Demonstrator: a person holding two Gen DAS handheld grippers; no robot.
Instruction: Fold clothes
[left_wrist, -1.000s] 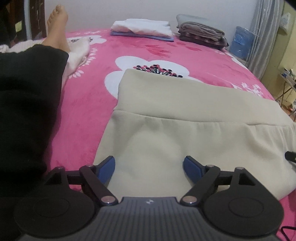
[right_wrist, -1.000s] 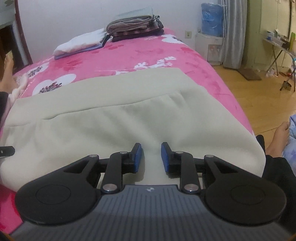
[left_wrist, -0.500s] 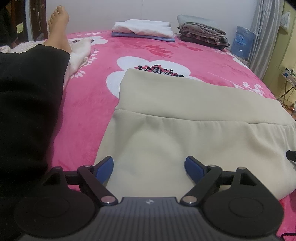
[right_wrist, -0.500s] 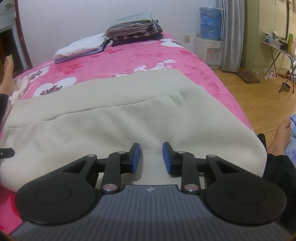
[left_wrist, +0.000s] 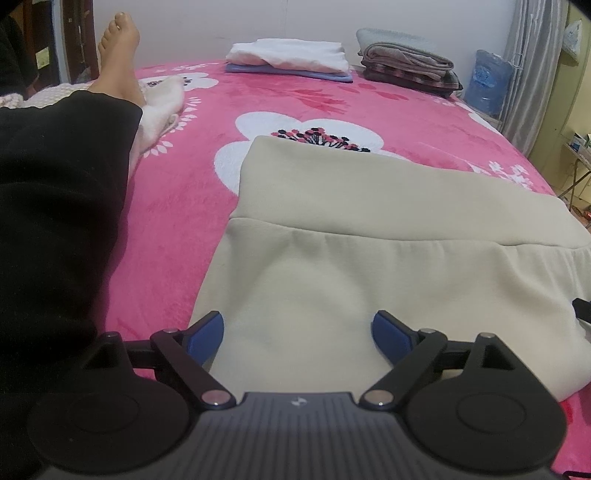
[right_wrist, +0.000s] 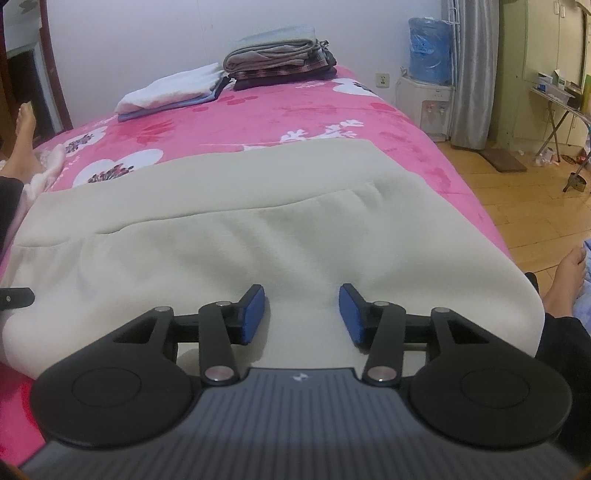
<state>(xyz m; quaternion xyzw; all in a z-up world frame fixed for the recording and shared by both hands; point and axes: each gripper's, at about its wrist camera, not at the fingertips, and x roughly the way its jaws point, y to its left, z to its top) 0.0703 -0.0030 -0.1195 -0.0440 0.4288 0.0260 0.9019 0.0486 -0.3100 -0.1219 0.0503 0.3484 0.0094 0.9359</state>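
left gripper: I'm keeping jaws spread wide, gripping nothing | right gripper: jaws opening, cloth between them, pads not pinching | beige garment: lying folded on the pink bed, right under and ahead of both jaws

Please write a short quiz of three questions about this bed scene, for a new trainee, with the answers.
1. True or false: the beige garment lies on a pink blanket.
2. How many stacks of folded clothes sit at the far end of the bed? A) one B) two C) four
3. Which tongs stand wider apart, left tongs or right tongs?

Key: 1 true. 2 B: a white stack and a grey stack. 3 left; the right jaws are opening, with nothing gripped.
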